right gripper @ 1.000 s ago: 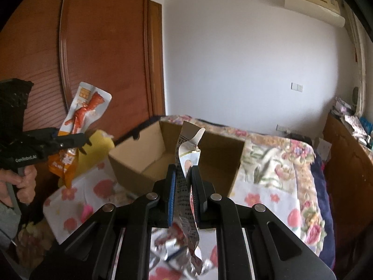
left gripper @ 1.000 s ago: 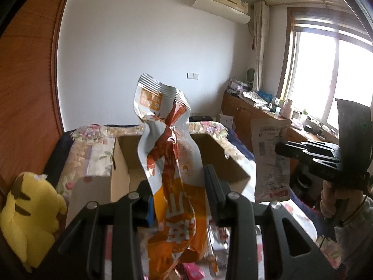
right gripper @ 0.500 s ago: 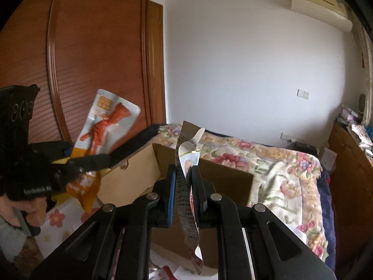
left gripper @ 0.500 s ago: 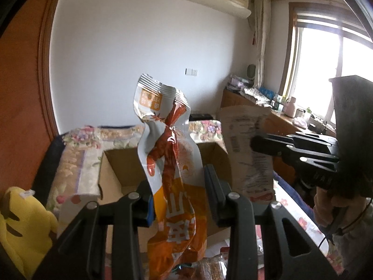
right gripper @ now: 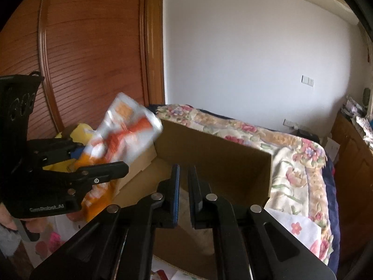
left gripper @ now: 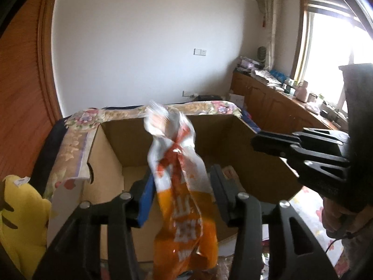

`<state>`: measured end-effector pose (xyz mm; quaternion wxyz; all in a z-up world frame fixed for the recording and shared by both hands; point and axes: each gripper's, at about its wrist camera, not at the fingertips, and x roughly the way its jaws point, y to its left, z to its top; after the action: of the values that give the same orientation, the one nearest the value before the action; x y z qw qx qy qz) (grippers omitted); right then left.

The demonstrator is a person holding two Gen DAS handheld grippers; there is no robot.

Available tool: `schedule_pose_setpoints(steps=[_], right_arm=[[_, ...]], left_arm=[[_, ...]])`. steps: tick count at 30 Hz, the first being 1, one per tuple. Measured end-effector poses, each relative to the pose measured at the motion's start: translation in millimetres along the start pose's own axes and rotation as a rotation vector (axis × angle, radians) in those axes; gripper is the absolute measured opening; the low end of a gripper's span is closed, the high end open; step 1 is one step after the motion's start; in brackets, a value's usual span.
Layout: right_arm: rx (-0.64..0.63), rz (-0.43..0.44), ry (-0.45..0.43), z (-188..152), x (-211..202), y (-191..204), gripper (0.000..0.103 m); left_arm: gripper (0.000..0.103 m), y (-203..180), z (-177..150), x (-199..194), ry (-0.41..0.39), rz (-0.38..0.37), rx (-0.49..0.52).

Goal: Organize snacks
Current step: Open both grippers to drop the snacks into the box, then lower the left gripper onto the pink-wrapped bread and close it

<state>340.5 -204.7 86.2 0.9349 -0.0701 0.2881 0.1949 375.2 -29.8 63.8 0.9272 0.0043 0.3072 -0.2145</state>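
Right tongs (right gripper: 184, 198), half a second ago clamped on a white packet, now stand slightly apart and bare over the box (right gripper: 216, 154), while left tongs (left gripper: 181, 191), spread wider, flank the blurred orange bag (left gripper: 181, 186) above its near rim.

Daylight floods in through the window (left gripper: 335, 53) at 2 o'clock in the left wrist view, blown out to white glare with soft haze around its frame. The wall (right gripper: 244, 53) is evenly and softly lit. Both views bulge with fisheye distortion, door (right gripper: 77, 53) and ceiling lines bowing toward black vignetted corners. The snack bag (left gripper: 179, 175) is smeared by motion blur, most at its top. Box (right gripper: 216, 161) interior lies in dull shadow.
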Motion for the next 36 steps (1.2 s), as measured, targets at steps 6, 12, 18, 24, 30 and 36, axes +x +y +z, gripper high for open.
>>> schedule_pose_setpoints(steps=[6, 12, 18, 24, 30, 36], right_arm=[[0.015, 0.010, 0.011, -9, -3, -4, 0.004], [0.037, 0.012, 0.014, -19, -19, -5, 0.005], [0.082, 0.014, 0.000, -37, -56, -9, 0.007], [0.114, 0.021, 0.002, -68, -94, 0, 0.012], [0.150, 0.011, 0.036, -108, -110, 11, 0.017], [0.159, -0.026, 0.086, -145, -111, 15, 0.023]], left_arm=[[0.051, 1, -2, -7, -0.027, 0.029, -0.004], [0.054, -4, -4, -29, -0.045, 0.034, -0.007], [0.057, -14, -19, -68, -0.072, 0.030, 0.009], [0.057, -21, -45, -104, -0.080, 0.021, 0.023], [0.058, -26, -85, -123, -0.054, 0.020, 0.030], [0.058, -24, -127, -126, -0.004, 0.035, 0.021]])
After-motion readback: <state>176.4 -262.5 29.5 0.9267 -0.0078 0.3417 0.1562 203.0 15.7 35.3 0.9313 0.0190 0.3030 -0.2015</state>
